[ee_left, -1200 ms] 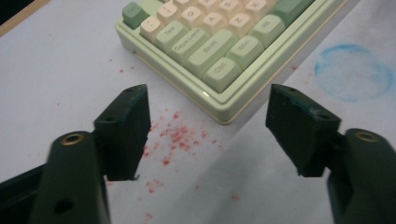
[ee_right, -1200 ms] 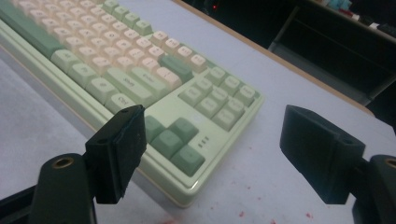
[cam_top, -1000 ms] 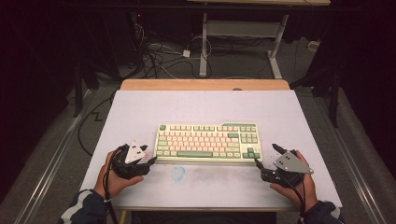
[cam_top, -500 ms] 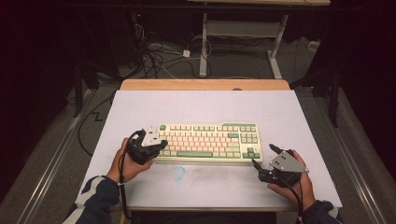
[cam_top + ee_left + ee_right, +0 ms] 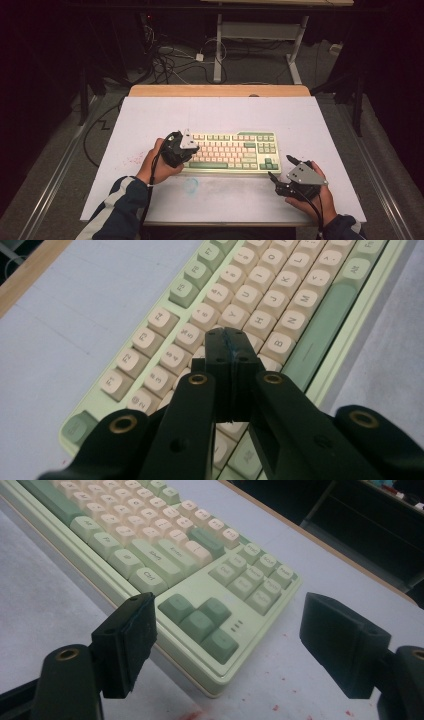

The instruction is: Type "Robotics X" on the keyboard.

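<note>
Left gripper [image 5: 230, 340] closed above keyboard [image 5: 280, 305] left keys.

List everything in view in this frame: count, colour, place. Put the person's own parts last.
keyboard: one, pale green with cream keys, mid-table.
table: one, white top with wooden far edge, red specks and a bluish smudge near the front.
cables: several, dark and white, floor beyond the table.
desk frame: one, white, background.
left gripper: one, black, fingers shut above the keyboard's left keys, nothing between them.
right gripper: one, black, fingers open by the keyboard's right corner.
hands: two, dark striped sleeves.
</note>
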Demonstrator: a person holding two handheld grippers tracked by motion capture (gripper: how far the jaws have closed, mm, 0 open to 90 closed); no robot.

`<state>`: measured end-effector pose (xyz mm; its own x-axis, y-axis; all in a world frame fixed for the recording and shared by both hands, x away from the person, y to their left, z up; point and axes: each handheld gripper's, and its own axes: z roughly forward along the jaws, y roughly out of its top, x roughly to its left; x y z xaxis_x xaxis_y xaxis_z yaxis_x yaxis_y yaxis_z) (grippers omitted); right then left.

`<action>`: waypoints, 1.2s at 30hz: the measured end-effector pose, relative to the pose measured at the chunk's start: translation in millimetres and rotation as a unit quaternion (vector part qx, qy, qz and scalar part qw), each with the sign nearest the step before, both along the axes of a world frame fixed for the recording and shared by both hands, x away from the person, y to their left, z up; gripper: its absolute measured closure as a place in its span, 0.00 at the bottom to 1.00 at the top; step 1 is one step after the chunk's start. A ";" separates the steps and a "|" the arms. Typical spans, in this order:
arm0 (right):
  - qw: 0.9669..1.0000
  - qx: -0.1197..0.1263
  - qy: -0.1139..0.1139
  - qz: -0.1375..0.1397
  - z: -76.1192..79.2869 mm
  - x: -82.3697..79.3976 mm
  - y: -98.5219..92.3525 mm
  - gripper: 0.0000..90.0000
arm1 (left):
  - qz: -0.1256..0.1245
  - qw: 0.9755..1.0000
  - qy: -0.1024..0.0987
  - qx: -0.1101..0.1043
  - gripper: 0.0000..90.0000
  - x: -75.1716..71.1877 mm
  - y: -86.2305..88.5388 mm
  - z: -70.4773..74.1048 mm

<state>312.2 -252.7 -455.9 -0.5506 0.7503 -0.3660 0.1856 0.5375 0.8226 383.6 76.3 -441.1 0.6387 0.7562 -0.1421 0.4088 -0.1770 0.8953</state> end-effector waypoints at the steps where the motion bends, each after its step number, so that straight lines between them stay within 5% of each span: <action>1: 1.000 -0.001 0.001 0.000 -0.2 0.1 0.1 0.26 | 0.000 1.000 0.000 0.001 0.98 1.6 -2.1 -0.5; 18: 1.000 -0.006 0.009 0.007 -1.8 -0.1 1.4 0.26 | 0.002 0.999 0.011 0.039 0.98 24.1 -28.2 -16.6; 36: 1.000 -0.012 0.016 0.015 -3.4 0.0 2.6 0.27 | 0.007 0.999 0.014 0.042 0.97 31.1 -30.5 -21.0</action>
